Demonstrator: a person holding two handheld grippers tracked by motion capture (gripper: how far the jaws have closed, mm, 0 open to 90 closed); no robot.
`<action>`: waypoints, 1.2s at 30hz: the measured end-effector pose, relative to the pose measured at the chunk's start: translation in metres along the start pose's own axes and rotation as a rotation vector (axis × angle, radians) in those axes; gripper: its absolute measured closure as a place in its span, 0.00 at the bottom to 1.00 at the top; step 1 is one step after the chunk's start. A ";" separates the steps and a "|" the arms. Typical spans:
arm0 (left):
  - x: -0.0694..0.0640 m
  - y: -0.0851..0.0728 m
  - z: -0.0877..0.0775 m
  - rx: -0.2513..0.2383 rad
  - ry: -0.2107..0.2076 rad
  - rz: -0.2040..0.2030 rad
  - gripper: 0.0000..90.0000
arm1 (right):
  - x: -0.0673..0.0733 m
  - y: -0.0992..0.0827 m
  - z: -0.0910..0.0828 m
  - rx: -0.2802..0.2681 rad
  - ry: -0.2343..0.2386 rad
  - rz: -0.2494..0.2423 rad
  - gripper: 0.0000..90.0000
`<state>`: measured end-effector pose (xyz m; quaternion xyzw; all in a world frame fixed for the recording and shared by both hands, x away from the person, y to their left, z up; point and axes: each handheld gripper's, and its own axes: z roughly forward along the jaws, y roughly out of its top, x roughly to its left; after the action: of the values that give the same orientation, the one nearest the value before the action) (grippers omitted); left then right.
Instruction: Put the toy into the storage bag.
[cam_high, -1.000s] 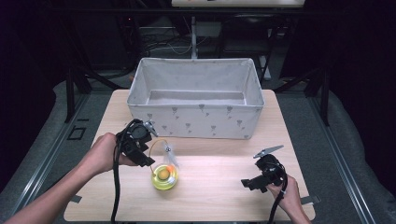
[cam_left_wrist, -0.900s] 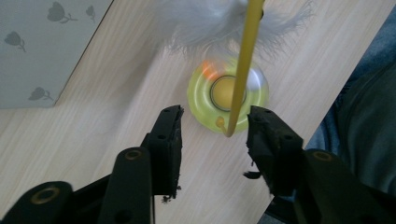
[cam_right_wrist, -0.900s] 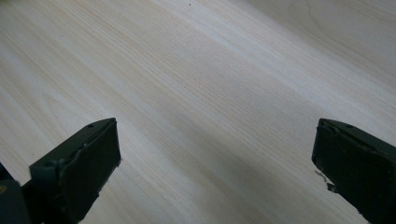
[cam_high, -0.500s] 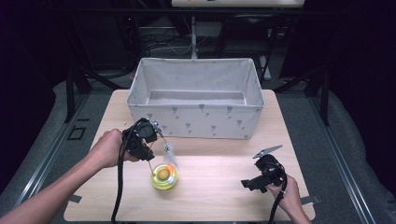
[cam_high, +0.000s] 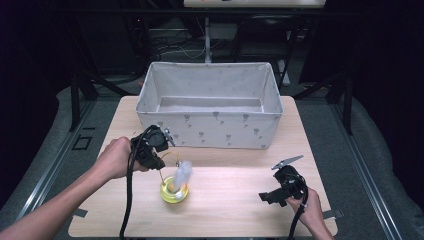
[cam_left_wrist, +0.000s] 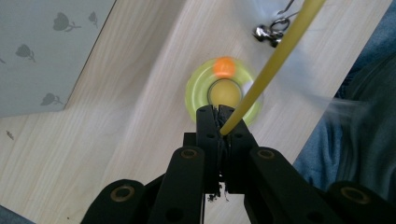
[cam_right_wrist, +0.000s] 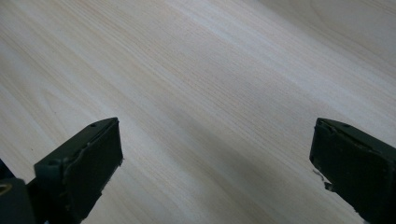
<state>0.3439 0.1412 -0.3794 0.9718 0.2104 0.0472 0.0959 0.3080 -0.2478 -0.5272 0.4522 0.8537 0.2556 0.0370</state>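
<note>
A yellow-green round disc (cam_high: 174, 191) with an orange ball on its rim (cam_left_wrist: 224, 67) lies on the wooden table (cam_high: 235, 210). A thin yellow cord (cam_left_wrist: 271, 65) rises from it, and my left gripper (cam_high: 159, 162) is shut on that cord just above the disc (cam_left_wrist: 223, 91). My left gripper's jaws (cam_left_wrist: 217, 112) are pressed together around the cord. A pale blurred piece (cam_high: 182, 172) hangs by the cord, and a small metal clasp (cam_left_wrist: 271, 30) shows beyond the disc. My right gripper (cam_high: 265, 196) rests low at the front right, open (cam_right_wrist: 215, 158) over bare wood.
A large white fabric bin (cam_high: 210, 132) with a small flower print stands at the back of the table, with nothing visible inside it. Its front wall is close behind my left gripper. Dark floor and metal frames surround the table.
My left gripper has shifted slightly while holding the cord, and the pale piece now blurs over the disc. The right gripper has stayed put.
</note>
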 end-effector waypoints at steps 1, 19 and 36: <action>0.000 0.000 0.000 0.000 0.000 0.000 0.98 | 0.000 0.000 0.000 0.000 0.000 0.000 0.02; 0.005 0.000 -0.027 -0.005 0.054 0.006 0.98 | 0.001 0.000 0.001 0.001 -0.004 -0.003 0.03; 0.023 0.002 -0.063 -0.001 0.123 -0.014 0.98 | 0.001 -0.001 0.001 0.016 0.000 -0.021 0.02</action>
<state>0.3571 0.1598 -0.3160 0.9655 0.2225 0.1061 0.0837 0.3070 -0.2465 -0.5286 0.4434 0.8605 0.2482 0.0363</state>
